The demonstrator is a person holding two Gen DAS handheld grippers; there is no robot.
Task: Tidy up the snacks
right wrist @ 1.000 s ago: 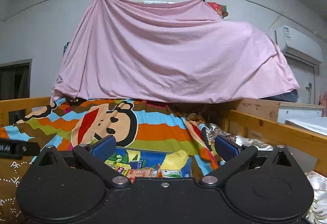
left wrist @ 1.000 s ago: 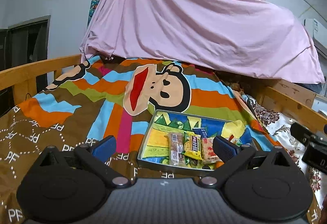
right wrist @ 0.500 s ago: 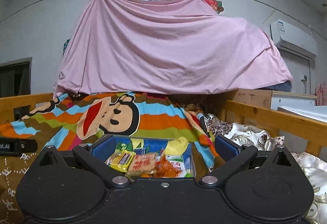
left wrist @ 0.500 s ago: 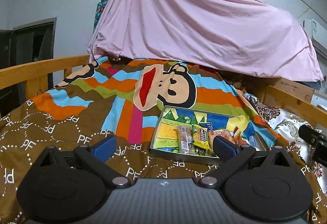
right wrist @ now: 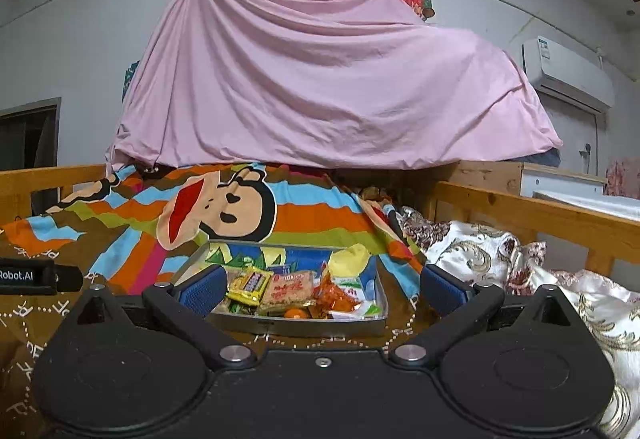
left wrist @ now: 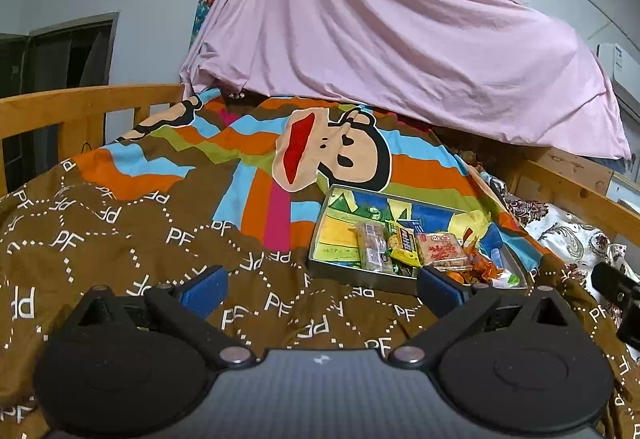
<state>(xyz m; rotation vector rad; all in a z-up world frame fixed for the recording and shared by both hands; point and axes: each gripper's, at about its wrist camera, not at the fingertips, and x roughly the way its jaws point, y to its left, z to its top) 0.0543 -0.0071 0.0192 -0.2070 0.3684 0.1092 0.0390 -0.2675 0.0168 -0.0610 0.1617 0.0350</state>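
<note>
tray (right wrist: 296, 327) nearer now, quilt (left wrist: 120, 239) beneath

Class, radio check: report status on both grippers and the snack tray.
Left gripper open, empty. Right gripper open, empty. Snack tray on bedspread, packets inside, untouched. Nothing in the way.

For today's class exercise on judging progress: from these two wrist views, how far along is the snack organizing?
Barely begun. Done: nothing visibly sorted; the snacks lie jumbled in the metal tray on the patterned bedspread. In hand: nothing; the left gripper and right gripper are both open and empty, the right facing the tray. Left: picking and arranging every packet.
</note>
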